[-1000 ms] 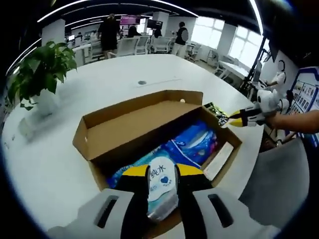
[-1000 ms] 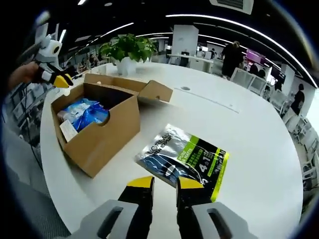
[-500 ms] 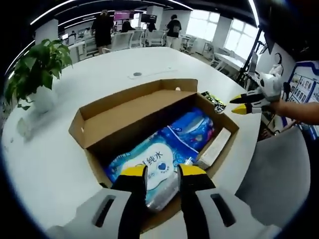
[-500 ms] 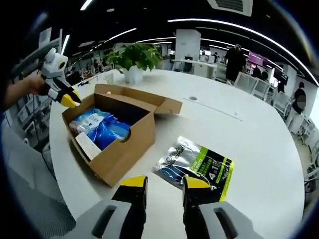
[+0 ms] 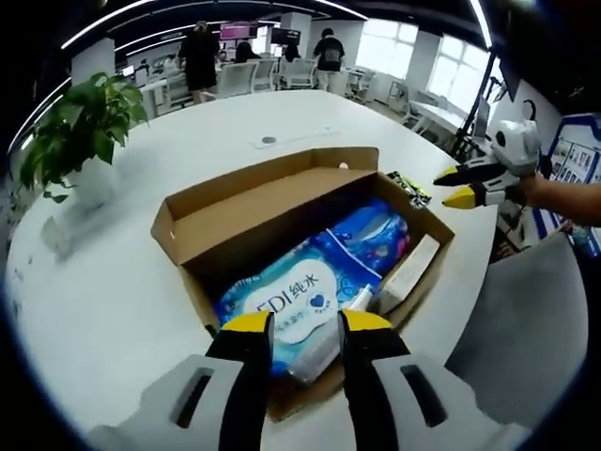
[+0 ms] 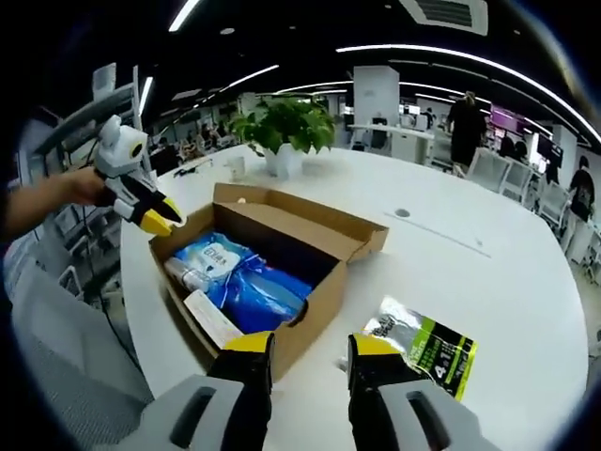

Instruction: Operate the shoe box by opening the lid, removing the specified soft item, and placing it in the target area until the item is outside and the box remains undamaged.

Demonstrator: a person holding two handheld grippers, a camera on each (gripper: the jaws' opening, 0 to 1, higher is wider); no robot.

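Shoe box [image 5: 310,235] lies open — wipes pack [image 5: 282,305] inside; left gripper [image 5: 307,324] and right gripper [image 6: 308,344] jaws parted, empty.

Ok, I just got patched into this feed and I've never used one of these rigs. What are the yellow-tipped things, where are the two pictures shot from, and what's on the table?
No robot arm here: a person holds a two-jaw tool in each hand, and each tool carries its own fisheye camera looking along its jaws.

In the left gripper view, the left gripper rises from the bottom, jaws open and holding nothing, just above the near end of the open shoe box. The right gripper shows at the right edge, held in a hand.

In the right gripper view, the right gripper is also open and holding nothing, beside the box.

On the white table: the box, lid folded back, holding a white and blue soft pack, a blue pack and a flat white item. A black and green packet lies outside the box. A potted plant stands farther off.
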